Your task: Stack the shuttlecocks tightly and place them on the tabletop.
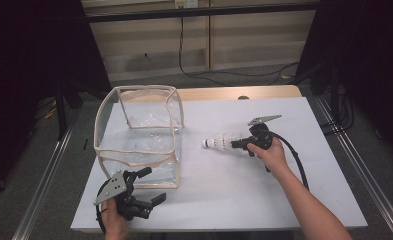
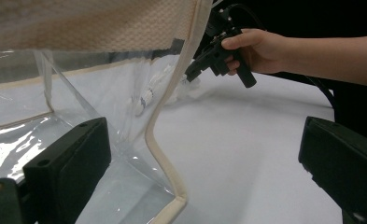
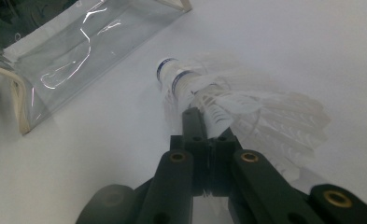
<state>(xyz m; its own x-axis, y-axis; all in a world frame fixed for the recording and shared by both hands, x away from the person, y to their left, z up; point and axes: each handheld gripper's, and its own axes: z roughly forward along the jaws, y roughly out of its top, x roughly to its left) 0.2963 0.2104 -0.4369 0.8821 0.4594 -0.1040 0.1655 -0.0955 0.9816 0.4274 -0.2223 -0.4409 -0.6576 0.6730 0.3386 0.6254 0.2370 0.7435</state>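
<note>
Because the shuttlecock (image 1: 223, 142) is featherlight and its skirt crushes easily, the right gripper (image 1: 240, 144) clenches gently on the feathers, at three o'clock of the clear bag (image 1: 139, 137) on the tabletop (image 1: 244, 195). The left gripper (image 1: 149, 187) hovers with jaws released by the bag's six o'clock edge.

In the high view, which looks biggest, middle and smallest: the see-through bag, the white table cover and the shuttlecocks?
1. Table cover, by far the biggest.
2. Bag.
3. Shuttlecocks, smallest, pinched in the right gripper.
</note>
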